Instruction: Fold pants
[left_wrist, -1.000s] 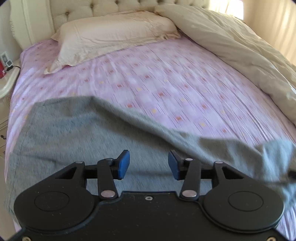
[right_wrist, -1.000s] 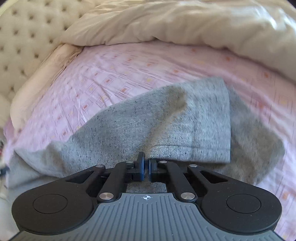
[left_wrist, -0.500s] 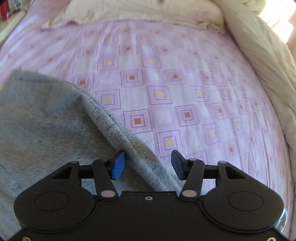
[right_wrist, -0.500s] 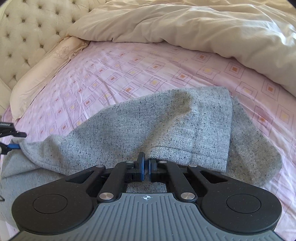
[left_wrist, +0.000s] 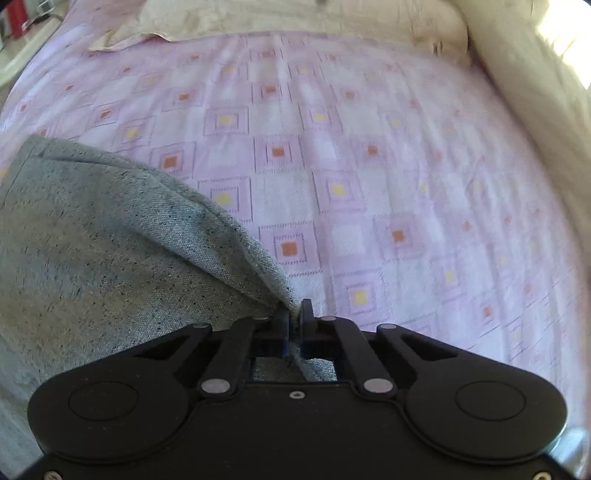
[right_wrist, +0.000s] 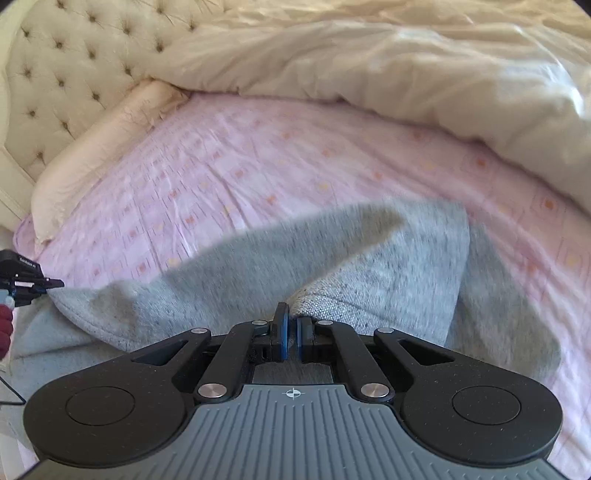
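L claw (left_wrist: 294, 321) just shut on pants (left_wrist: 110, 251) edge; R claw (right_wrist: 291, 328) pinching hem. Risk: thin bite slips w/ uneven pull.

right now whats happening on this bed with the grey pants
A person is folding grey pants on a pink patterned bedsheet, with a handheld gripper in each hand. The left gripper has just closed its jaws on a fold at the edge of the fabric. The right gripper is shut on another part of the pants, near a hem. A cream duvet lies bunched beside them.
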